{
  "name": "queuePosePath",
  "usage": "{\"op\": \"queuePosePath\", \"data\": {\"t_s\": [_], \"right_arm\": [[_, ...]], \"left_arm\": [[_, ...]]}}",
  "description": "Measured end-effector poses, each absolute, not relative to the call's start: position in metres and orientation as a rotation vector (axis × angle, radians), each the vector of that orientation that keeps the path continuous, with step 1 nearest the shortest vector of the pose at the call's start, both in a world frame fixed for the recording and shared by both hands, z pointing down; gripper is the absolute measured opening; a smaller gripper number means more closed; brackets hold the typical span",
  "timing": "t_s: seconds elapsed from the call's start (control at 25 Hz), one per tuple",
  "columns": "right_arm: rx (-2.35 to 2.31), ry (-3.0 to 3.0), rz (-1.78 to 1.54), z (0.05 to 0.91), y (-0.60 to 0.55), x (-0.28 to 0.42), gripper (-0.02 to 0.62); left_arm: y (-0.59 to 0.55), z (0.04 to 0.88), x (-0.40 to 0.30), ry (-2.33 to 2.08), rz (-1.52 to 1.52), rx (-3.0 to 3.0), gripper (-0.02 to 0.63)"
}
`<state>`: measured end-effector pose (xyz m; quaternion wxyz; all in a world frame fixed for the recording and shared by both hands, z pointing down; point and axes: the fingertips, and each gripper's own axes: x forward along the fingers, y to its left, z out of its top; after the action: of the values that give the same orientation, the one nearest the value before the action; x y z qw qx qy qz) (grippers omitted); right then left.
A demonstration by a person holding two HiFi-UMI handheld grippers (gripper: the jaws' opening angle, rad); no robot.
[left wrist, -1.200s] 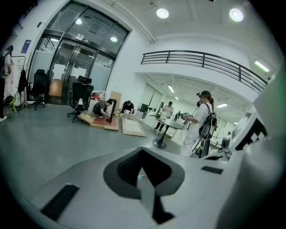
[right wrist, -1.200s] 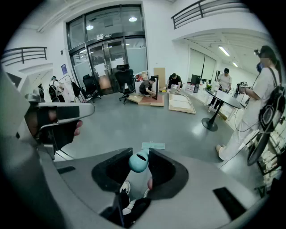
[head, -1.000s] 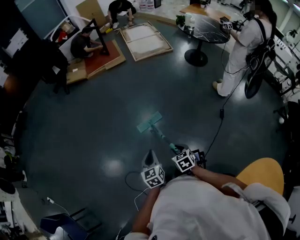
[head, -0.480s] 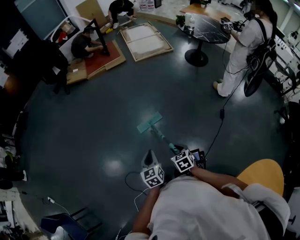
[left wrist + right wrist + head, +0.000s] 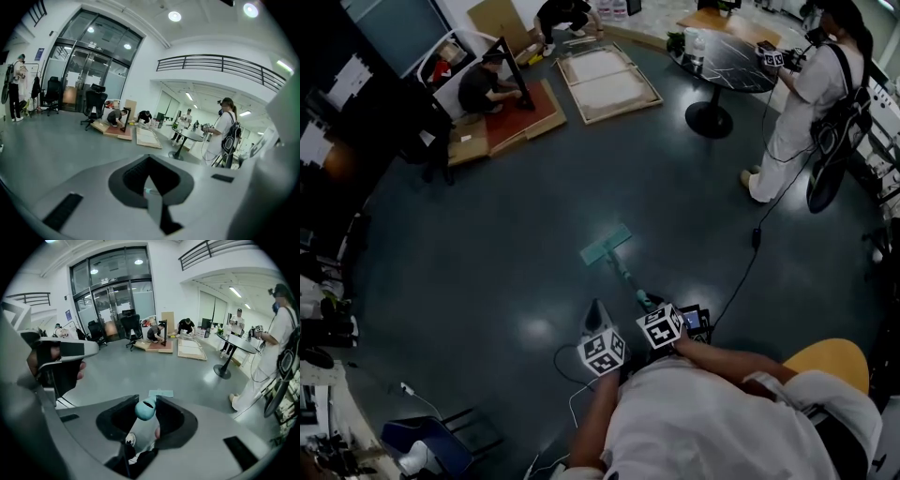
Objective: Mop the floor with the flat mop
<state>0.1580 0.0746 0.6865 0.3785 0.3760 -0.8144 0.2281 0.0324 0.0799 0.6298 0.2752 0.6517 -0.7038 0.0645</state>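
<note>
Right hand-held gripper [image 5: 146, 404] clamped on flat mop [image 5: 606, 246], left hand-held gripper [image 5: 598, 319] just beside

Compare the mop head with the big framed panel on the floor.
The mop head is teal; the framed panel is pale with a wooden border. The mop head is far smaller than the framed panel. The mop head has a handle held by the right gripper; the framed panel has none. Both lie flat on the dark floor.
</note>
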Motion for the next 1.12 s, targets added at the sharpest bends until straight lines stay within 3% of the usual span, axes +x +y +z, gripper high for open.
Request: {"op": "queuePosePath", "data": {"t_s": [0.52, 1.12], "right_arm": [[0.960, -2.082, 0.571, 0.698, 0.013, 0.113, 0.117], [1.035, -2.083, 0.527, 0.719, -0.132, 0.008, 0.117]], "left_arm": [[0.001, 0.638, -0.023, -1.889, 0.164, 1.794, 0.005], [-0.096, 0.640, -0.128, -1.869, 0.158, 1.835, 0.005]]}}
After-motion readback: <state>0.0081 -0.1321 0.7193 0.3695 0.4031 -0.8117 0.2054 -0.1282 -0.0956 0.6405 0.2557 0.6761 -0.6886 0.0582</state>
